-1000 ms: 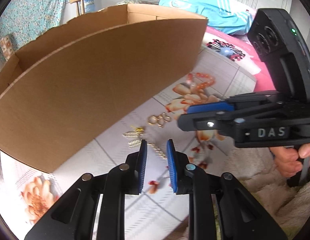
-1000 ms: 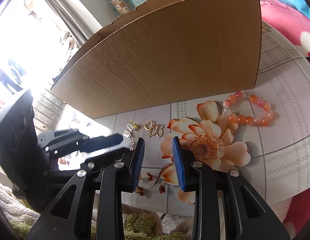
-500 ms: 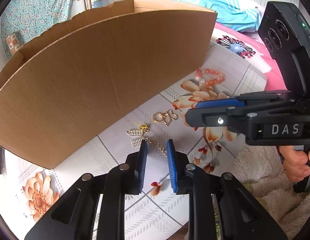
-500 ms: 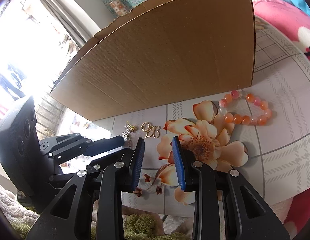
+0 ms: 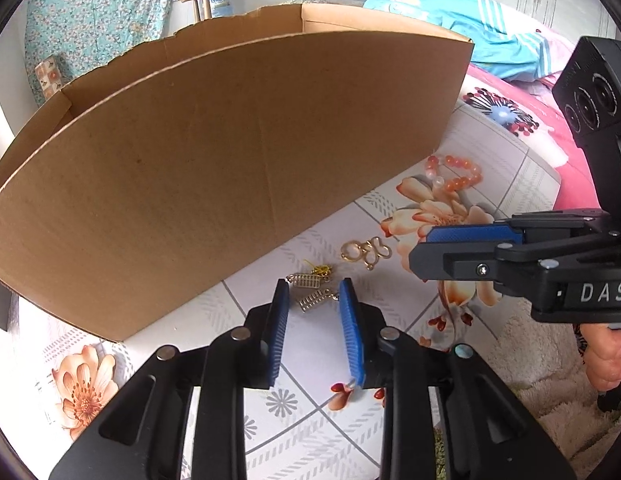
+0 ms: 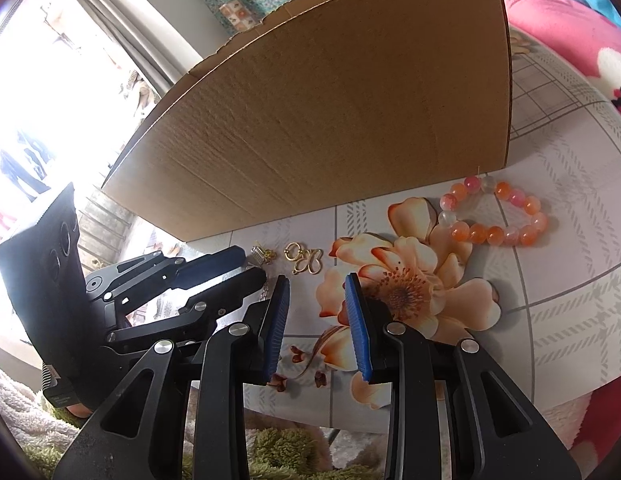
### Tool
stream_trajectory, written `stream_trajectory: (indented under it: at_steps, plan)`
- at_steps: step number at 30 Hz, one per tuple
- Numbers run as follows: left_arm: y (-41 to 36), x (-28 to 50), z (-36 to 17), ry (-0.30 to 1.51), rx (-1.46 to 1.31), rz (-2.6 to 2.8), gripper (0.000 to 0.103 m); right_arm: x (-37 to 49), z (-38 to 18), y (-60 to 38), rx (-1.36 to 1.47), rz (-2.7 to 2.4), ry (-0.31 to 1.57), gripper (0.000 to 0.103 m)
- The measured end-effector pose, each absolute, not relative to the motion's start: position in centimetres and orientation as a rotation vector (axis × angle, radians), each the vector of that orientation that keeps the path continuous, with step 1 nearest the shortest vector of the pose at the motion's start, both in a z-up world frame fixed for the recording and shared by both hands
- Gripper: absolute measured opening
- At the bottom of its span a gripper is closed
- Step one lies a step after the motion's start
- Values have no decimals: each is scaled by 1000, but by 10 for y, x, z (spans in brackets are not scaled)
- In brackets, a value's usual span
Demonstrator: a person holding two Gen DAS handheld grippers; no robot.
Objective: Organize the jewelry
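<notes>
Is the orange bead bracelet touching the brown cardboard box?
Apart. In the right wrist view, a strip of patterned cloth shows between the orange bead bracelet and the brown cardboard box.

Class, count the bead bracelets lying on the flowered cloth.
1. The orange bead bracelet lies on the flowered cloth beside the cardboard box's right corner. More may be hidden inside or behind the box.
</notes>
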State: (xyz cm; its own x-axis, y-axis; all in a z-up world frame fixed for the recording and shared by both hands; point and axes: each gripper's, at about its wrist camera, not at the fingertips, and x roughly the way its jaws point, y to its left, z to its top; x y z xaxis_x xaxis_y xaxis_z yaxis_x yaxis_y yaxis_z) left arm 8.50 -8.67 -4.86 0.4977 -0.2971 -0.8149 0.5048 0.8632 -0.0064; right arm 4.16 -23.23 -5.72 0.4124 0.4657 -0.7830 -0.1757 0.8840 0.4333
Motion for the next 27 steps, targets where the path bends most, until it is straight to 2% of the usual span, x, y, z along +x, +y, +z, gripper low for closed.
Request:
stream_trajectory:
  at_steps: [4,9,16,19,27]
  plan:
    - [-83,83,-48,923,255,-503,22,41,-58,-233,308,410,1074,30]
    - [-82,81,-47,924,263,-531,5,40,-56,-236,307,417,1068,30]
    - [-74,78,-47,933,209,-544,5,38,-55,-243,303,419,1068,30]
    - [-66,74,-44,925,161,-558,0,39,-53,-242,289,425,1074,30]
    - [-42,67,-40,928,99,-525,0,45,-50,-227,212,444,1094,30]
